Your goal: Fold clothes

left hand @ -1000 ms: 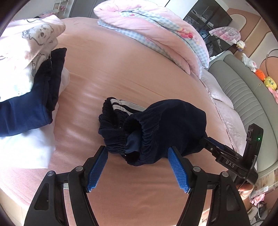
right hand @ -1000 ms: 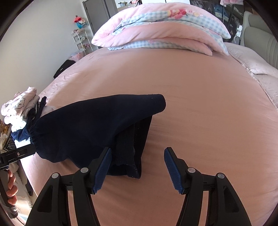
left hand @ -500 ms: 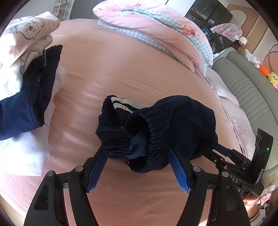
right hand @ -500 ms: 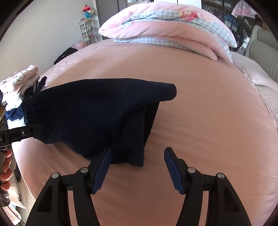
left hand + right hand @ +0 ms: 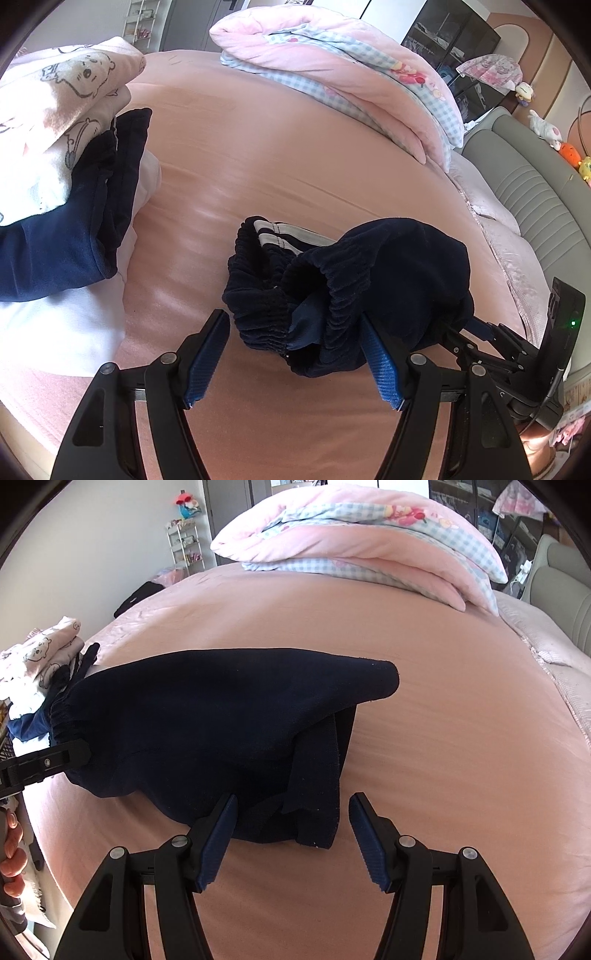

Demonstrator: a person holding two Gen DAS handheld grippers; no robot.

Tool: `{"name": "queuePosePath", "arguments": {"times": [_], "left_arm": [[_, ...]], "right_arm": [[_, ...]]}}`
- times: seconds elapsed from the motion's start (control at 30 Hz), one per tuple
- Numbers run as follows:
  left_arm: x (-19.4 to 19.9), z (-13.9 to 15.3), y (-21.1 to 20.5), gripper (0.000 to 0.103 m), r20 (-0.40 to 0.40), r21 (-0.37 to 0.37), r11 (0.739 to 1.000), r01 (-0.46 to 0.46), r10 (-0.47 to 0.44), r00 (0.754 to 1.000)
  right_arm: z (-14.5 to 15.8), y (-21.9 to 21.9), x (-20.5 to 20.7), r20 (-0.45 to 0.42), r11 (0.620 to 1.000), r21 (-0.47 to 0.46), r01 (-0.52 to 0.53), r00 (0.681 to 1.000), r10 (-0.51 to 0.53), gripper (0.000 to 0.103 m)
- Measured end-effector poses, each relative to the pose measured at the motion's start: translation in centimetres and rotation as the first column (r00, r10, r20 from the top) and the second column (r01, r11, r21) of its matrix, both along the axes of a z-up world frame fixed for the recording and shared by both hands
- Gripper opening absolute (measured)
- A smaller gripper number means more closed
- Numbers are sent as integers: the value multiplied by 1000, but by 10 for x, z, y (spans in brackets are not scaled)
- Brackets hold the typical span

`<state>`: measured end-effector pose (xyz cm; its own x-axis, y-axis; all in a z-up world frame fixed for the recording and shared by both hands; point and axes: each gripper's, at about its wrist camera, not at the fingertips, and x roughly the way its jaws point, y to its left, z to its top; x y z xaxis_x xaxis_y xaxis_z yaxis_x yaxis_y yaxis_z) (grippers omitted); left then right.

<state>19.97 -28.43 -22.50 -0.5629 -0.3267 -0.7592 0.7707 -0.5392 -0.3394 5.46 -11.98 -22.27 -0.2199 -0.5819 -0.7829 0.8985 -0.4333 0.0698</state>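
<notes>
The bunched navy elasticated trousers [image 5: 354, 295] are now straddled by both parted, unclamped grippers [image 5: 295, 354] [image 5: 291, 834], brought closer for grasping.

Support surface: bed [image 5: 295, 155] with a smooth pink sheet, lightly creased, sunlit across the middle.

Lying directly on it:
- Dark navy trousers [image 5: 369, 288], bunched near the front edge; elastic waistband open toward the left wrist camera, white stripes showing at the far side. From the right wrist view the same garment [image 5: 207, 720] spreads flat, one end tapering to a point.
- Folded clothes pile [image 5: 55, 177] at the left edge: white layer underneath, navy in the middle, pale bear-print fabric on top.
- Folded pink and blue-check quilt [image 5: 351, 70] at the far end.
- Small dark item [image 5: 138, 594] at the far left corner; too small to identify.
</notes>
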Motion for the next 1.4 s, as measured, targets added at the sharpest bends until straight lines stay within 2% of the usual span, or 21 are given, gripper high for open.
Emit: {"name": "queuePosePath", "arguments": {"times": [0.1, 0.2, 0.23, 0.3, 0.43, 0.5, 0.63, 0.67, 0.7, 0.77, 0.8, 0.87, 0.93, 0.97, 1.07, 1.13, 1.2, 1.27, 1.4], "left_arm": [[-5, -2, 1, 70, 25, -14, 1000, -7, 7, 1000], [-10, -2, 1, 62, 53, -40, 999, -14, 16, 998], [-11, 0, 1, 58, 57, -52, 999, -14, 17, 998], [-12, 5, 2, 52, 69, -81, 997, -17, 23, 997], [-14, 14, 1, 45, 88, -121, 992, -24, 35, 995], [-11, 18, -1, 45, 90, -131, 991, -30, 42, 995], [-1, 20, -15, 44, 65, -80, 996, -48, 53, 996], [2, 20, -18, 44, 57, -61, 997, -53, 56, 997], [6, 21, -21, 42, 51, -51, 996, -68, 71, 996], [13, 23, -30, 42, 65, -43, 995, -95, 97, 993], [15, 21, -36, 42, 74, -21, 996, -85, 86, 994], [12, 17, -42, 42, 94, 35, 999, -34, 31, 995], [7, 17, -40, 43, 137, 26, 1000, -17, 13, 991], [4, 16, -39, 44, 158, 22, 1000, -9, 5, 987], [1, 17, -36, 46, 176, 18, 1000, -12, 9, 984], [1, 19, -36, 51, 168, 31, 999, -13, 7, 986], [0, 23, -33, 55, 177, 20, 1000, -6, 3, 984], [1, 28, -28, 56, 187, 1, 1000, -3, 3, 982], [4, 38, -21, 61, 174, -27, 1000, -1, 6, 985]], "right_arm": [[-1, 1, -3, 16, 1000, -3, -8, 1000, 8, 62], [-5, 2, -6, 13, 1000, 16, -6, 1000, 6, 59], [-6, 2, -6, 13, 1000, 22, -7, 1000, 7, 55], [-9, 1, -8, 19, 999, 36, -12, 1000, 11, 36], [-10, 1, -8, 4, 999, 44, -7, 1000, 7, 23], [-7, 1, -7, -23, 999, 46, -12, 1000, 13, 12], [-3, 4, -13, -30, 998, 53, -17, 999, 19, 10], [-4, 4, -12, -63, 997, 70, -15, 998, 19, 9], [-4, 5, -10, -107, 996, 91, -10, 994, 19, 4], [-9, 6, -9, -232, 986, 168, 25, 973, 15, 4], [-12, 8, -15, -220, 983, 181, 37, 975, 4, 4], [-15, 16, -32, -120, 984, 170, 59, 992, -39, 4], [-11, 25, -46, 9, 991, 111, 72, 997, -74, 4], [-8, 28, -50, 45, 994, 78, 81, 995, -85, 4], [0, 32, -52, 80, 997, 26, 69, 994, -71, 5], [4, 31, -50, 58, 998, 10, 63, 996, -63, 7], [6, 30, -47, 52, 999, -2, 47, 998, -47, 26], [10, 29, -46, 64, 999, -32, 39, 997, -37, 38], [18, 30, -47, 122, 993, -113, 28, 992, -14, 45]]}}
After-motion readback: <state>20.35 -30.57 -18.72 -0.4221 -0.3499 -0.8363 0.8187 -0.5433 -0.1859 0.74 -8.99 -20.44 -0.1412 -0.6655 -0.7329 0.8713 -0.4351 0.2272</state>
